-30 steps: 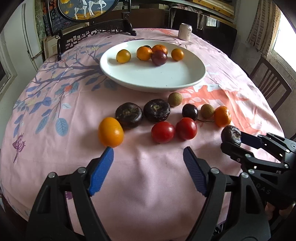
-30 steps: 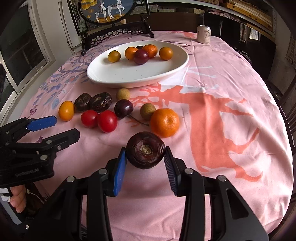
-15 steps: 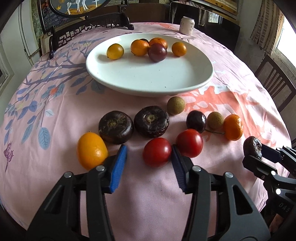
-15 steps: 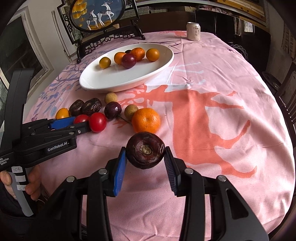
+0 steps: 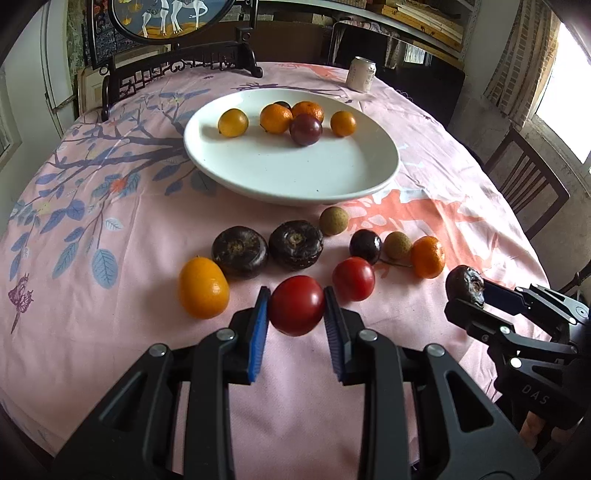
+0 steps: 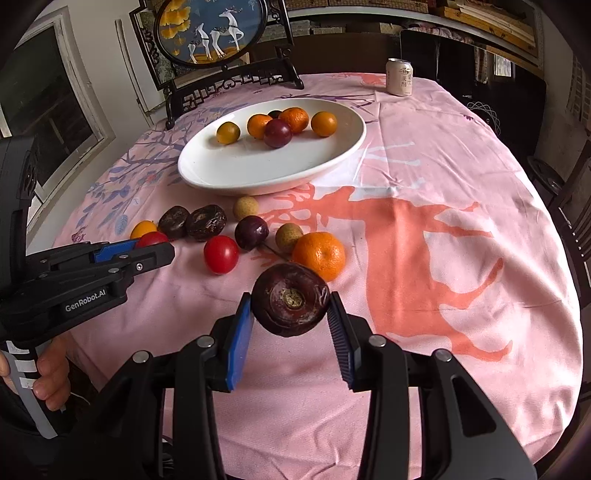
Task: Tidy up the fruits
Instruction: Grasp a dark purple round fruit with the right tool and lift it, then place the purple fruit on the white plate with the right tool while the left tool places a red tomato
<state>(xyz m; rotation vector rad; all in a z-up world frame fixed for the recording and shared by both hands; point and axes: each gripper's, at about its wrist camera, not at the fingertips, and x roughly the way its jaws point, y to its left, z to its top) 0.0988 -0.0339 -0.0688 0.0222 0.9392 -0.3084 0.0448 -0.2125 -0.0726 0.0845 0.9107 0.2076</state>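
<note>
My left gripper [image 5: 295, 308] is shut on a red tomato [image 5: 296, 305] at the near row of fruit on the table. A second red tomato [image 5: 353, 278], two dark water chestnuts [image 5: 239, 252], a yellow-orange fruit [image 5: 202, 288], a dark plum [image 5: 365, 246], two longans [image 5: 333, 220] and a mandarin [image 5: 427, 257] lie on the cloth. My right gripper [image 6: 291, 317] is shut on a dark water chestnut [image 6: 290, 303], held above the cloth near the mandarin [image 6: 320, 254]. A white plate [image 5: 295, 177] behind holds several fruits.
A drink can [image 5: 361, 74] stands at the far edge of the round table. A framed deer ornament on a dark stand [image 6: 210, 33] sits at the back left. Wooden chairs [image 5: 524, 188] stand to the right of the table.
My left gripper moved forward to the fruit row and closed on the red tomato. My right gripper kept holding its water chestnut and shifted slightly.
</note>
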